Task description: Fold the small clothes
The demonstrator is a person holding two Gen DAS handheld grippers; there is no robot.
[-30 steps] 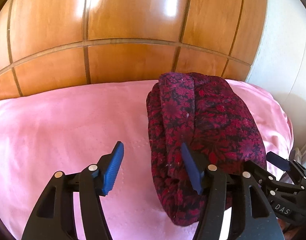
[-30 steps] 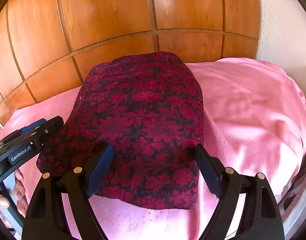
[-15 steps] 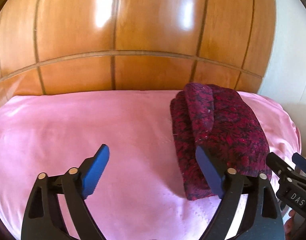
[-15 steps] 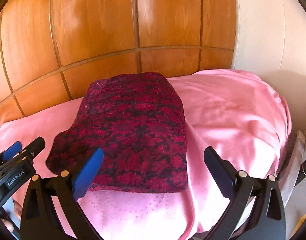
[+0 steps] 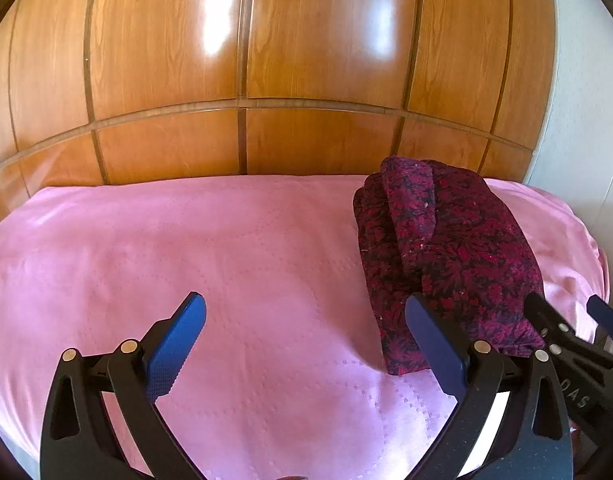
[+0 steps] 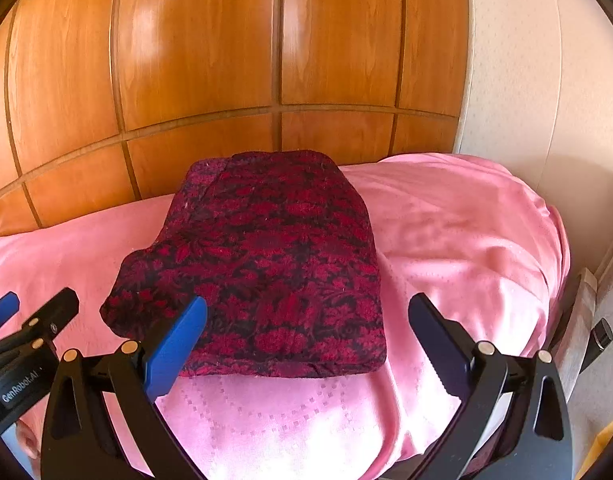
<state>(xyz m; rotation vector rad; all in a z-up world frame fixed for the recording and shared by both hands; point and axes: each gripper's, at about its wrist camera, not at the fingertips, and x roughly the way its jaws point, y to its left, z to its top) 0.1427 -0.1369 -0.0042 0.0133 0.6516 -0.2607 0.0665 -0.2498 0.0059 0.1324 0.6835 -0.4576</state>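
Both the left tongs [image 5: 304, 344], jaws opening, and the right tongs [image 6: 308, 346] gape empty over the pink bed [image 5: 226, 264], the folded garment [image 6: 266, 264] lying at twelve o'clock, where a snagging pad could undo its loose flap; one tool reads "GenRobot.AI".

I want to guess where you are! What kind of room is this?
Probably a bedroom. A pink bedspread covers what looks like a bed, glossy wooden wardrobe doors stand right behind it, and a folded dark red flowered garment lies on top.
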